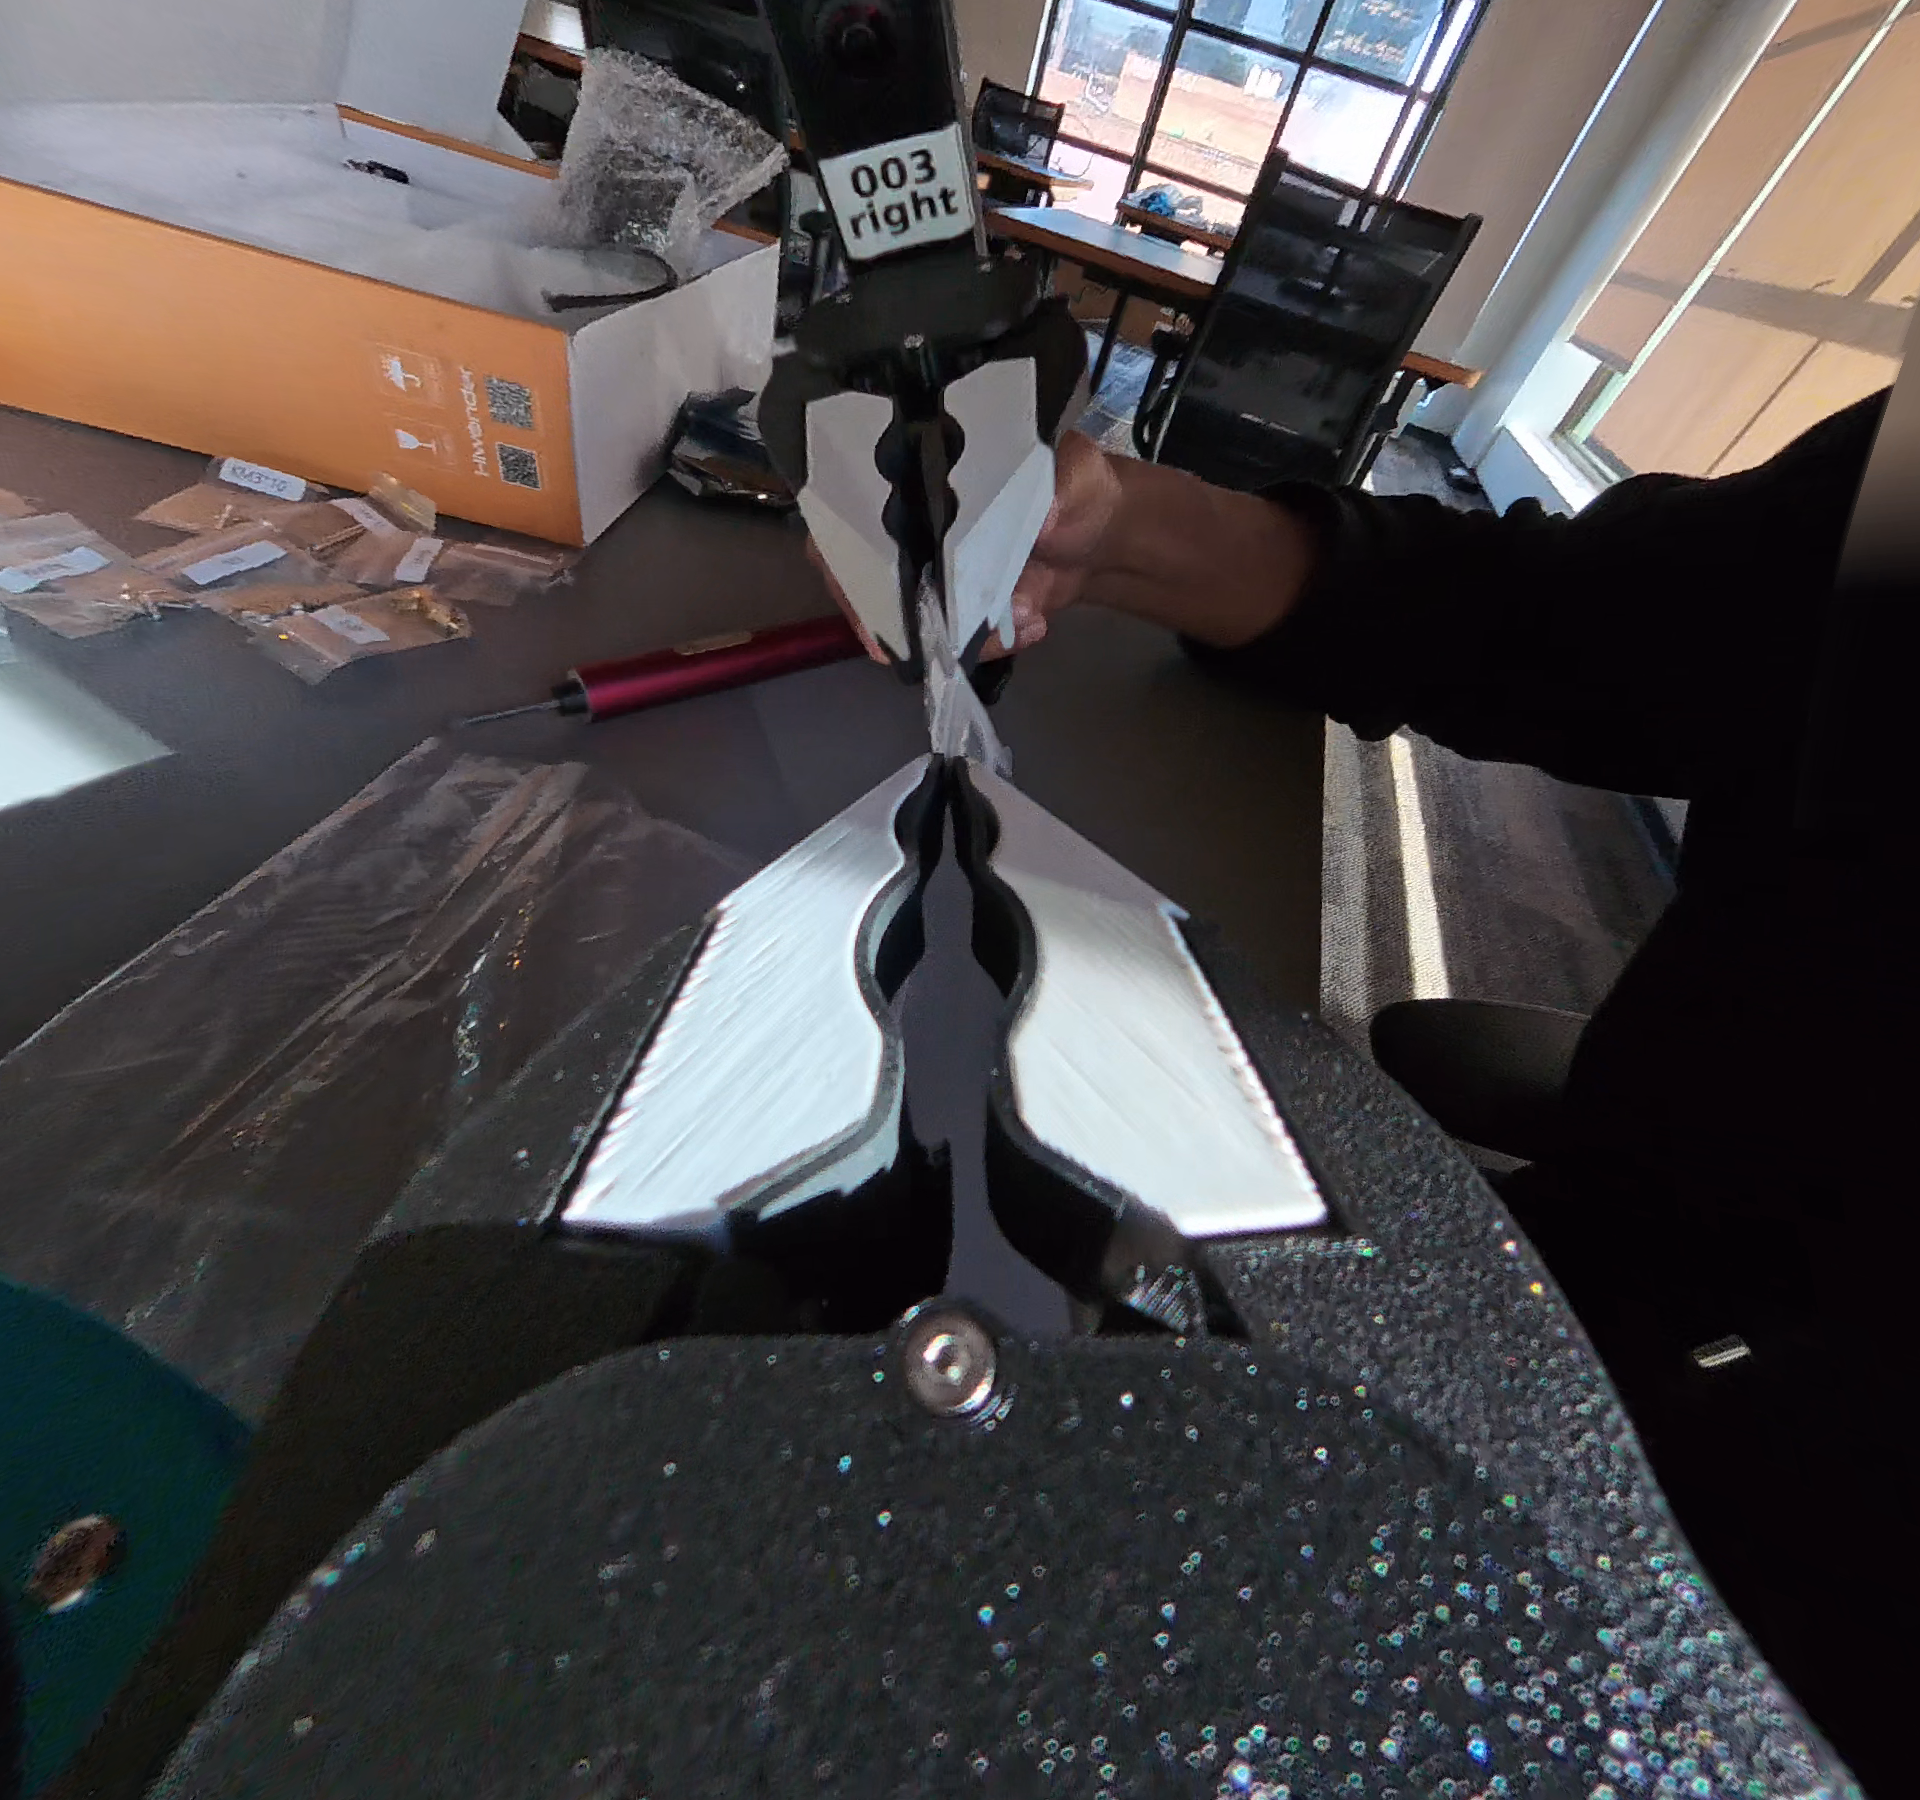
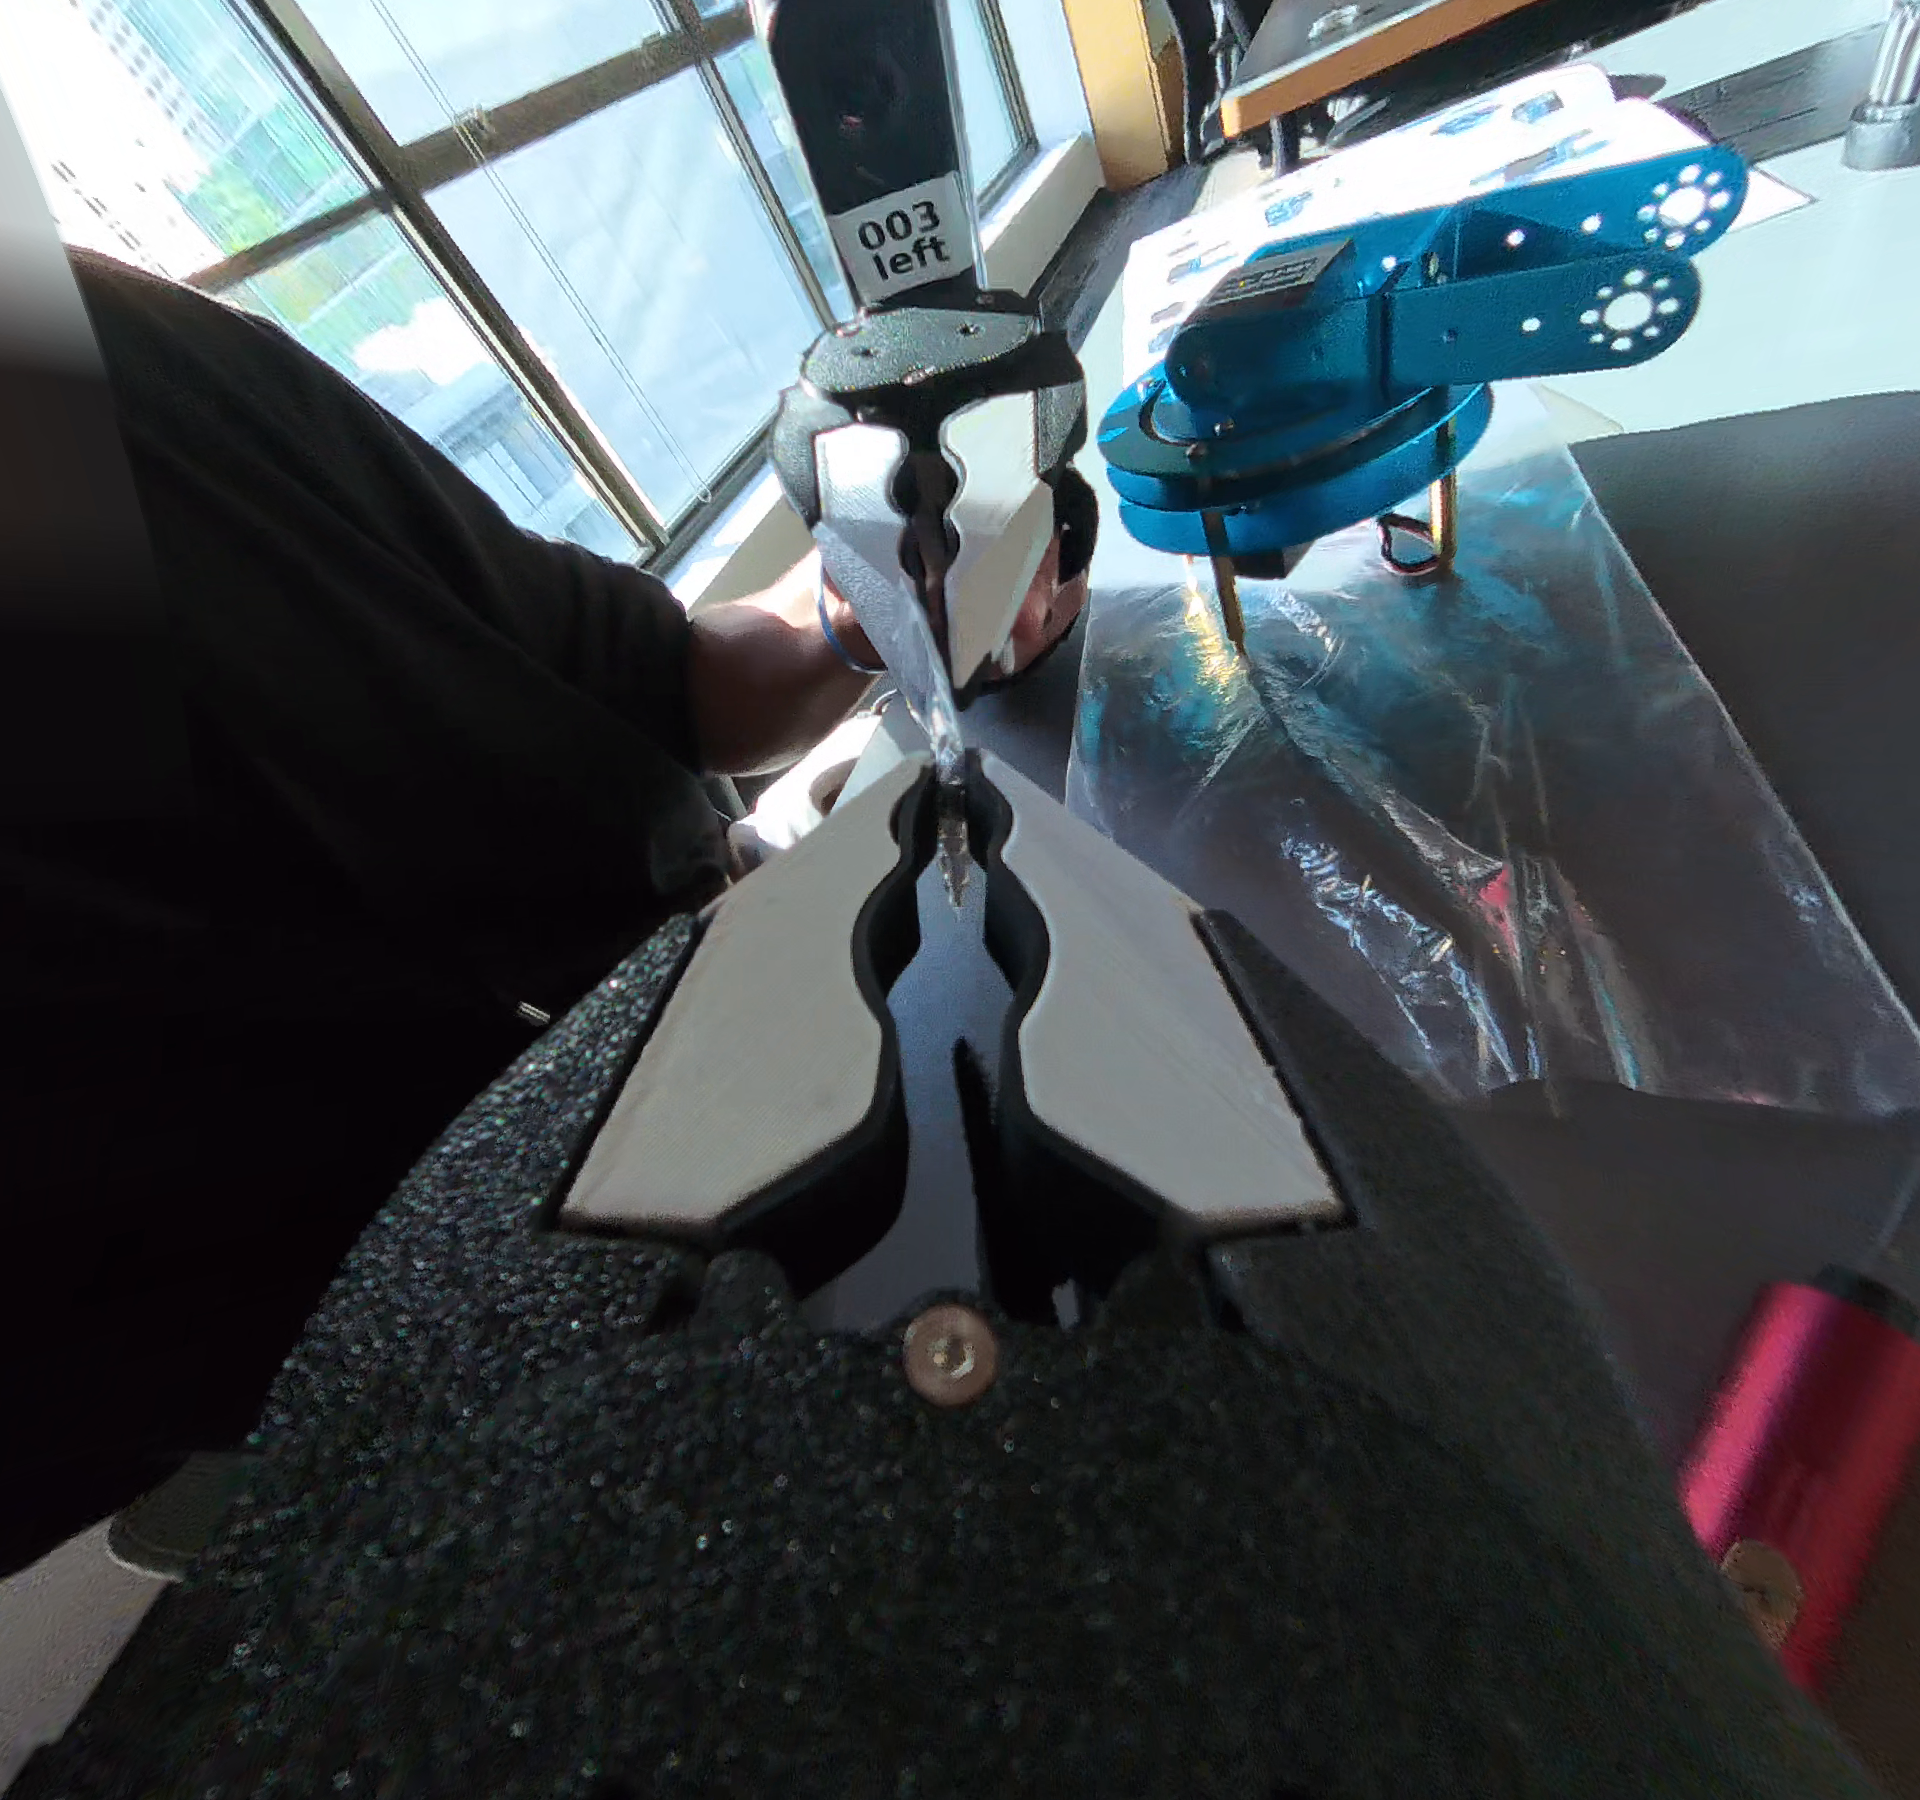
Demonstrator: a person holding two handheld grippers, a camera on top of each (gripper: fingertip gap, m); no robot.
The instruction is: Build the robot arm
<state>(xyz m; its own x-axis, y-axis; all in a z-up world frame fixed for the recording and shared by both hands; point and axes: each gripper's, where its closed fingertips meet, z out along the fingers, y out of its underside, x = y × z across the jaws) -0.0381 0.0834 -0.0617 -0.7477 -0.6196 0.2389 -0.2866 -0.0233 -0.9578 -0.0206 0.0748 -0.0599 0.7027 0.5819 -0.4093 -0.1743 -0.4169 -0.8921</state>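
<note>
My left gripper [image 1: 948, 763] and my right gripper [image 2: 951, 763] face each other tip to tip above a dark table [image 1: 1143, 774]. Both are shut on the same small clear plastic bag [image 1: 951, 701], stretched between the two pairs of tips. In the right wrist view the bag [image 2: 930, 690] runs from my tips up to the left gripper [image 2: 940, 680], and small metal screws [image 2: 951, 857] show inside it between my fingers. In the left wrist view the right gripper [image 1: 920, 638] hangs above, held by a hand [image 1: 1122, 545].
A red screwdriver [image 1: 717, 670] lies on the table, with several small parts bags [image 1: 260, 566] and an open orange and white box [image 1: 312, 337] behind. A blue metal robot base [image 2: 1351, 379] stands on a clear plastic sheet [image 2: 1507, 815]. Chairs and desks stand by the windows. The blue metal robot base [image 2: 1351, 379] is about 15 centimeters from both grippers' fingertips.
</note>
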